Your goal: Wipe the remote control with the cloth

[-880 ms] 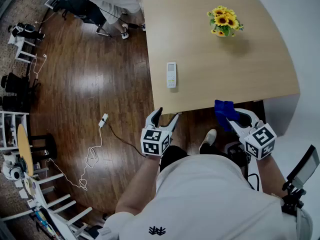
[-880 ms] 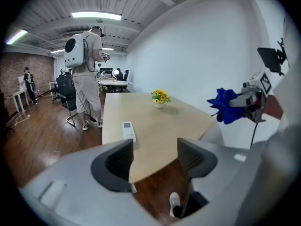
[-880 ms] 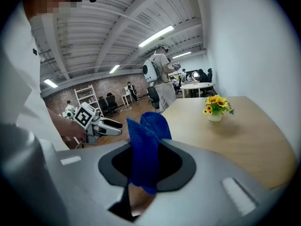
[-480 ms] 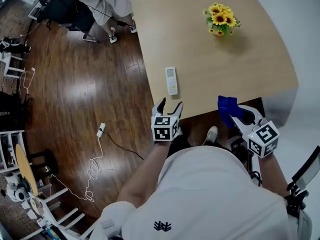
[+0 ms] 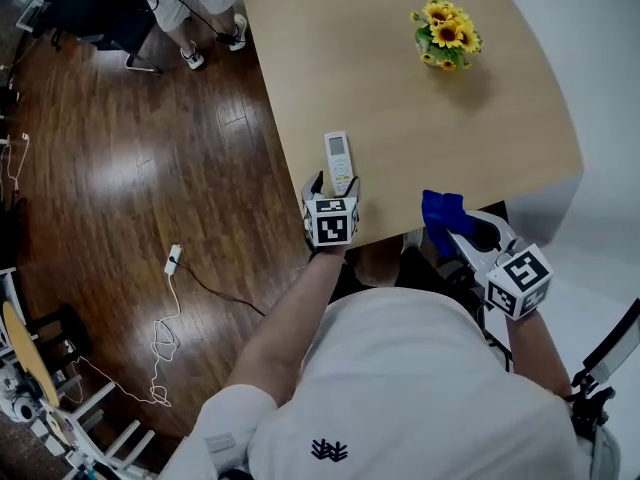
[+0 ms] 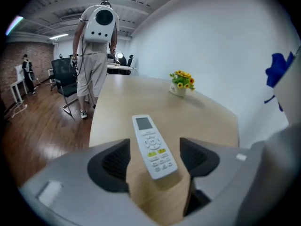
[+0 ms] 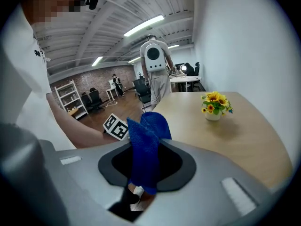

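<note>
Left gripper point(image 6: 155, 160): jaws stood wide apart, astride the near end of the white remote control point(image 6: 151, 145), pads clear of it | Right gripper point(image 7: 146, 164): jaws were clamped on the blue cloth point(image 7: 143, 147), folds rising past the tips | Remote control lay flat on the table point(image 5: 480, 128), screen end farthest from the left gripper

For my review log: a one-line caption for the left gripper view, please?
Open left gripper flanks the near end of the white remote control on the wooden table.
</note>
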A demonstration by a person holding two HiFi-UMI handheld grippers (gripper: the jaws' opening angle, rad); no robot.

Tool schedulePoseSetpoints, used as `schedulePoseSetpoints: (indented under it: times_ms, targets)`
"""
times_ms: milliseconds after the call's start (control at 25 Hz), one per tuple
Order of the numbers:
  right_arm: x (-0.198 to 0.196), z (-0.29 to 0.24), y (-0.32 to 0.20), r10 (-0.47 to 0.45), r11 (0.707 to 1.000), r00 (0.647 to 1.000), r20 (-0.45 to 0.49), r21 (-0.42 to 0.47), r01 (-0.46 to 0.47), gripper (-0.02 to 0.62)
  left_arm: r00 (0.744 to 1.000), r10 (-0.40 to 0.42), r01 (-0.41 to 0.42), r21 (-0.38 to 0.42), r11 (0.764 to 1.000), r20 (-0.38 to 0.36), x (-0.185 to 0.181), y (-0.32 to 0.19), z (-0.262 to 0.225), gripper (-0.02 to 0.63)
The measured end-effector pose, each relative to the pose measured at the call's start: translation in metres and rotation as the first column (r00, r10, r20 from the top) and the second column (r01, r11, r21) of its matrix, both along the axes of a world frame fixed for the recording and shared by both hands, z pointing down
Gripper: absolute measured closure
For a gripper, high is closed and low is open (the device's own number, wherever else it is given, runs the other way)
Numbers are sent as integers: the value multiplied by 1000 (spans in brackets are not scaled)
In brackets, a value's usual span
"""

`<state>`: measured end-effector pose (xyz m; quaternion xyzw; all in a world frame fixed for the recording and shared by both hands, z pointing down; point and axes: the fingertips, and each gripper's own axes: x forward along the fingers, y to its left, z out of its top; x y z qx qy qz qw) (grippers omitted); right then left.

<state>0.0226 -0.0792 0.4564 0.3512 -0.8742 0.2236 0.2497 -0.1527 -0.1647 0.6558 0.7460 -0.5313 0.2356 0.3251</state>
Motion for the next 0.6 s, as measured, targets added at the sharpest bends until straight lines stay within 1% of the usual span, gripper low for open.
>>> schedulePoseSetpoints:
  times_ms: [120, 200, 400, 520, 600]
  targets:
    - [-1, 2, -18, -85, 996, 996, -11, -1, 85, 511, 997, -56, 56, -4, 998, 56, 2, -14, 22, 265]
    - [3, 2, -33, -143, 990, 989, -24, -1, 143, 511, 992, -95, 97, -21, 995, 89, 5, -16, 31, 264]
    - [17, 11, -62, -257, 966, 966, -30, -20, 256, 511, 970, -175, 185, -47, 982, 166, 4, -17, 49, 265]
    - [30, 23, -78, -313, 949, 949, -30, -37, 312, 511, 954, -225, 230, -6, 973, 197, 1, -24, 53, 272]
    - [36, 30, -85, -341, 940, 940, -31, -45, 339, 511, 952, -231, 231, 24, 973, 201, 2, -26, 54, 284]
